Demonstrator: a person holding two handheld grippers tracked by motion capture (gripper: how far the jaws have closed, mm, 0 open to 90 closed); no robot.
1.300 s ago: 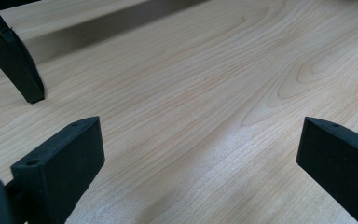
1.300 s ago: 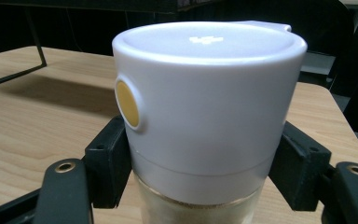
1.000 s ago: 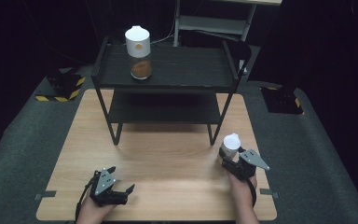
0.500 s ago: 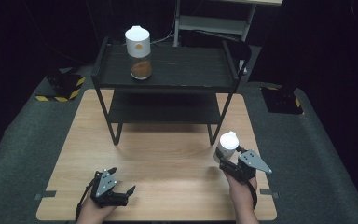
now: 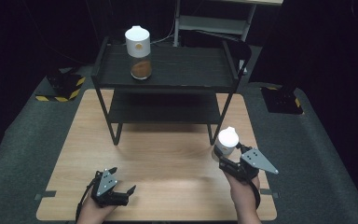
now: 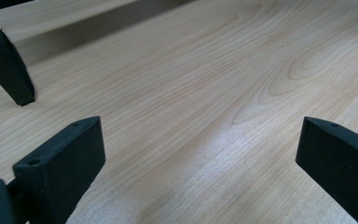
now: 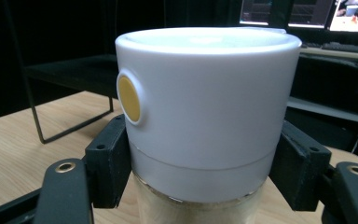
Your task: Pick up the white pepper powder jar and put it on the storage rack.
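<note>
Right gripper view puts the held jar (image 7: 200, 126) at the centre of the frame: a white lid with a yellow round button on its left face, a clear body with pale contents below. The two black jaws press on the jar from left and right just under the lid, where the lid's lower edge gives them something to bear against — a clenched, level grip that keeps the jar upright.

High view places this jar (image 5: 225, 142) at lower right of the frame, over the right part of the wooden table (image 5: 168, 158), just below the shelf's right front leg. The right gripper (image 5: 227, 156) carries it, with the person's hand behind it at the bottom edge.

At upper centre, a second jar (image 5: 138, 52) of the same kind, with brown contents, stands on the left part of the top tier of the black shelf (image 5: 191, 70). The space beside it is free, so the held jar is likely headed there — a judgement only.

At lower left, the left gripper (image 5: 116, 189) rests low over the table, well apart from both jars. Left gripper view shows its jaws spread wide with bare wood between them, holding nothing and out of the way.
</note>
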